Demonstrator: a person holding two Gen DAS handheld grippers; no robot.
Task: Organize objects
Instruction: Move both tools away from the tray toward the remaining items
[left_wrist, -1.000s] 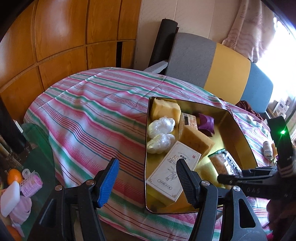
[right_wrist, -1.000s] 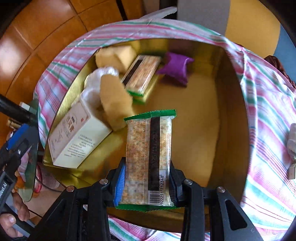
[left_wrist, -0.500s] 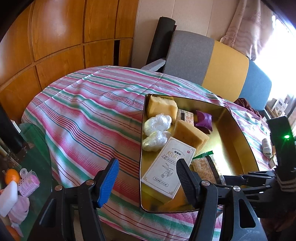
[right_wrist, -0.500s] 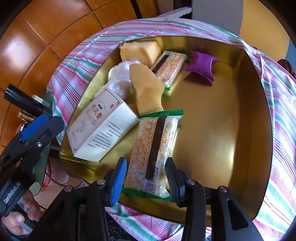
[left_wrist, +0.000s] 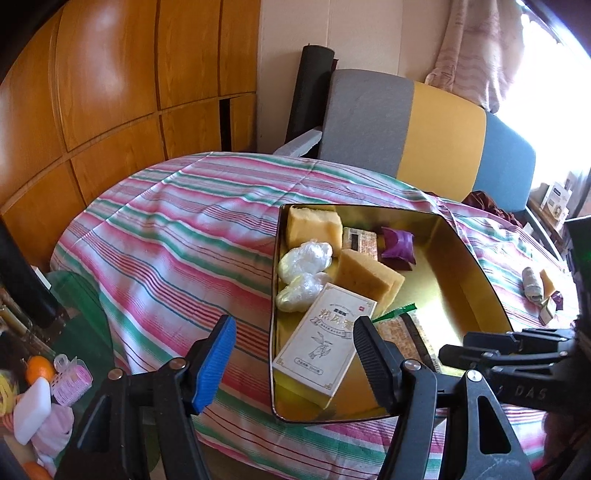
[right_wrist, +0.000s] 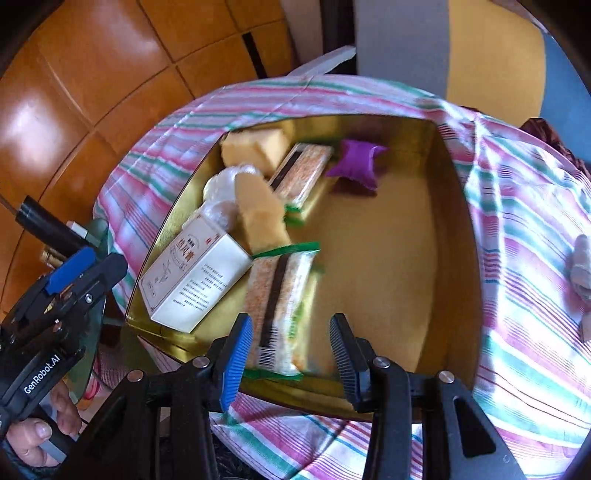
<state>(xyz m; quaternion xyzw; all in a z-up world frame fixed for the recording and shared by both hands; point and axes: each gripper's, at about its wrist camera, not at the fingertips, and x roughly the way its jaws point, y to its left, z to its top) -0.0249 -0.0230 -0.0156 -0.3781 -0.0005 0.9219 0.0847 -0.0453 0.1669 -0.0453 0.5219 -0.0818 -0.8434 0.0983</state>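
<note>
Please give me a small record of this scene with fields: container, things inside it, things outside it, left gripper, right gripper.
container: gold tray on striped tablecloth
inside: white box, two sponges, two wrapped white lumps, purple pouch, two cracker packets
outside: small items on the cloth right of the tray
left gripper: open, empty, over the tray's near left edge
right gripper: jaws have just been opening; near packet lies released in the tray
</note>
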